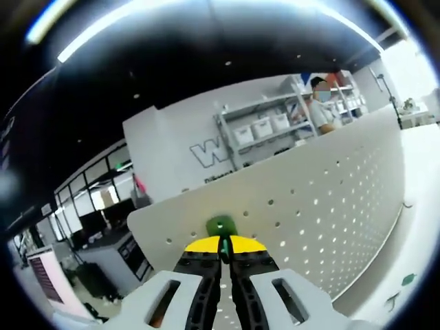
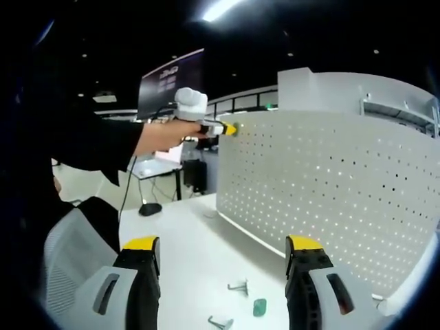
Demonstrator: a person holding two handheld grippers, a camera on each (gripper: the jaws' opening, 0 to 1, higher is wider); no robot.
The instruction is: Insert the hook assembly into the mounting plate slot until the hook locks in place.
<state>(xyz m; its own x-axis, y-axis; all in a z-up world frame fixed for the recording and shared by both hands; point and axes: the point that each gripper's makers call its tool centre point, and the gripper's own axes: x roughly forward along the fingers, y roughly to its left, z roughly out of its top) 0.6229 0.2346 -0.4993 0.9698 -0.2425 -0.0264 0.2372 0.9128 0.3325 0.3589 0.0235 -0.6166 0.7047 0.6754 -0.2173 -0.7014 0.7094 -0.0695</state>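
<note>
Pinching a green hook [image 1: 221, 225] at frame centre against the white pegboard [image 1: 330, 206], left tool [image 1: 224, 256] closed; right tool [image 2: 221, 253] wide, spare hooks [image 2: 239, 287] on desk [image 2: 199, 254] at lower centre.

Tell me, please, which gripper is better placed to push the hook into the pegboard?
Left: the left gripper already pinches the green hook against the pegboard. The right gripper hangs open over the table.
</note>
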